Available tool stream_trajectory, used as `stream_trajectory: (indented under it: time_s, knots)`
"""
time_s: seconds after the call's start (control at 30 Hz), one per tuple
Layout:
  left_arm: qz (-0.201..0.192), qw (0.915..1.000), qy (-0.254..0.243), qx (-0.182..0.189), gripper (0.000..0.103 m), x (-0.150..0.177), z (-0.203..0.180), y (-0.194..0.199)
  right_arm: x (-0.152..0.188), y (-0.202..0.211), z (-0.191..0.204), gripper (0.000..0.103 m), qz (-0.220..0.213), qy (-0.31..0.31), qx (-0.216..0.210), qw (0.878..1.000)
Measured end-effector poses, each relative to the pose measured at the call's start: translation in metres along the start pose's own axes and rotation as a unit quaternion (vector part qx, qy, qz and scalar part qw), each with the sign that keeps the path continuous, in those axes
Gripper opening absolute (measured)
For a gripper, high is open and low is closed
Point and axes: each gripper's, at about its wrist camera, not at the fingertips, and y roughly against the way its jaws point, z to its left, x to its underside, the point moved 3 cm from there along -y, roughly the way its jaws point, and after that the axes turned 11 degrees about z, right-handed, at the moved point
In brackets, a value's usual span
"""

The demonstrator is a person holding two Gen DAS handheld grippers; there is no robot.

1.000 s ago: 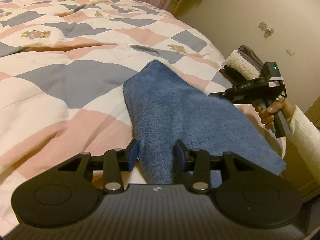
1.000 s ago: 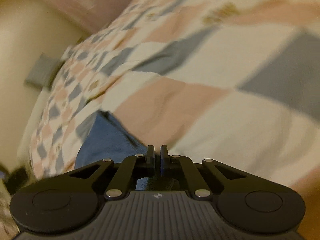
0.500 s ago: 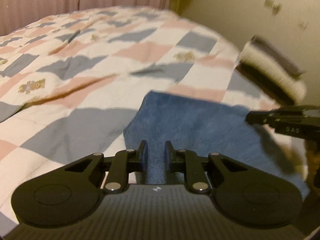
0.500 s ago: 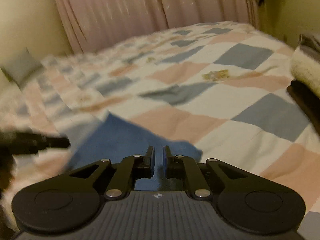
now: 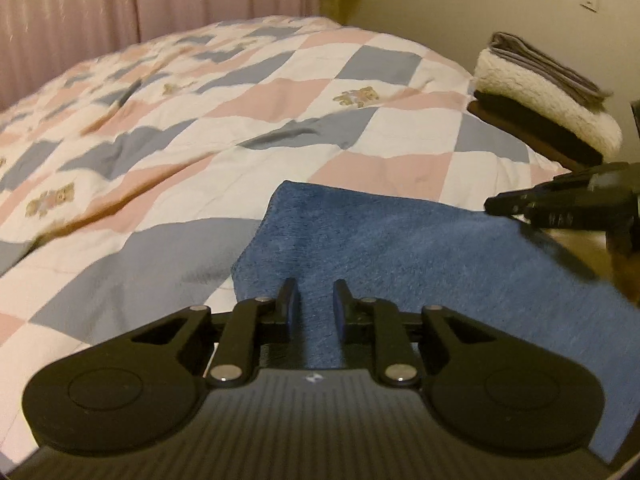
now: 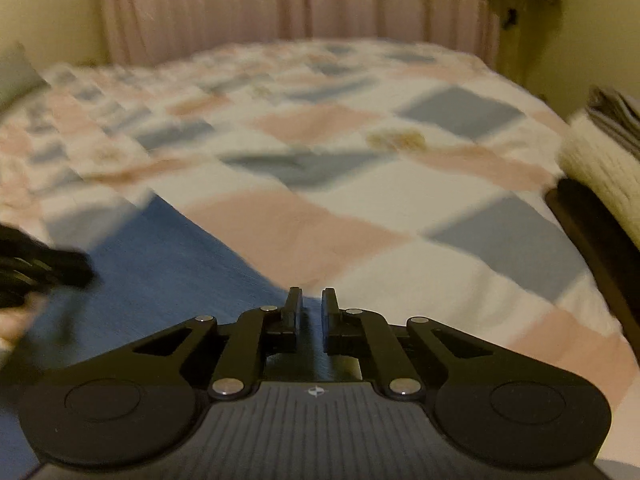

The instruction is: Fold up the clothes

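A folded blue fleece garment (image 5: 400,248) lies flat on the checked quilt (image 5: 200,128) near the bed's front edge. My left gripper (image 5: 313,296) hovers low over its near left part, jaws partly open with a narrow gap, holding nothing. My right gripper (image 6: 312,300) is over the garment's (image 6: 160,264) right edge, jaws slightly apart, empty. The right gripper also shows at the right of the left wrist view (image 5: 560,204); the left one is a dark blur at the left of the right wrist view (image 6: 36,272).
A stack of folded clothes, white fleece under grey (image 5: 548,92), sits on a dark surface at the bed's right edge. Pink curtains (image 6: 280,0) hang behind the bed. A wall is on the right.
Both grippers dropped low and level over the blue garment. The left jaws narrowed from wide open. The right gripper swung round to face along the bed and its jaws opened slightly.
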Motion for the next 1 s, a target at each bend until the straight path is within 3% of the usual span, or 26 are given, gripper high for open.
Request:
stream_trajectory:
  time_s: [0.07, 0.17, 0.3, 0.4, 0.43, 0.5, 0.53, 0.6, 0.67, 0.7, 0.73, 0.8, 0.9, 1.0]
  knots:
    - [-0.012, 0.9998, 0.002, -0.017, 0.018, 0.006, 0.004, 0.016, 0.007, 0.006, -0.012, 0.014, -0.008, -0.034, -0.005, 0.999]
    - [-0.04, 0.9986, -0.003, -0.034, 0.017, 0.024, 0.01, 0.05, 0.019, 0.046, -0.016, 0.015, -0.044, -0.056, -0.02, 0.997]
    - [-0.068, 0.997, -0.01, 0.036, 0.017, 0.055, 0.001, 0.092, 0.049, 0.103, -0.002, 0.018, -0.08, -0.062, -0.061, 0.993]
    - [-0.051, 0.996, -0.036, 0.064, 0.018, 0.08, -0.026, 0.096, 0.086, 0.122, 0.019, 0.018, -0.073, -0.05, -0.09, 0.992]
    - [-0.037, 0.9968, -0.044, 0.056, 0.018, 0.087, -0.036, 0.087, 0.098, 0.125, 0.027, 0.017, -0.067, -0.044, -0.097, 0.992]
    - [-0.012, 0.9973, -0.061, 0.039, 0.017, 0.101, -0.055, 0.071, 0.121, 0.11, 0.035, 0.014, -0.045, -0.032, -0.063, 0.996]
    - [-0.011, 0.9971, -0.071, 0.023, 0.016, 0.104, -0.063, 0.07, 0.132, 0.102, 0.038, 0.009, -0.033, -0.026, -0.044, 0.998]
    - [-0.023, 0.9958, -0.088, -0.003, 0.015, 0.102, -0.075, 0.081, 0.135, 0.11, 0.036, 0.006, -0.039, -0.055, -0.044, 0.997]
    - [-0.041, 0.9957, -0.082, 0.006, 0.019, 0.102, -0.073, 0.099, 0.137, 0.12, 0.032, 0.013, -0.048, -0.087, -0.049, 0.994]
    - [-0.05, 0.9955, -0.081, 0.001, 0.023, 0.105, -0.07, 0.108, 0.14, 0.128, 0.03, 0.026, -0.056, -0.105, -0.052, 0.992]
    - [-0.059, 0.9951, -0.079, -0.004, 0.03, 0.108, -0.067, 0.117, 0.144, 0.137, 0.027, 0.044, -0.064, -0.122, -0.056, 0.989]
    - [-0.069, 0.9943, -0.081, -0.008, 0.041, 0.117, -0.063, 0.133, 0.154, 0.15, 0.02, 0.057, -0.075, -0.163, -0.07, 0.981]
    - [-0.058, 0.994, -0.093, -0.001, 0.045, 0.137, -0.065, 0.139, 0.177, 0.145, 0.0, 0.057, -0.065, -0.252, -0.122, 0.958]
    - [-0.046, 0.9917, -0.118, -0.024, 0.043, 0.148, -0.076, 0.13, 0.19, 0.132, -0.012, 0.057, -0.06, -0.328, -0.179, 0.926]
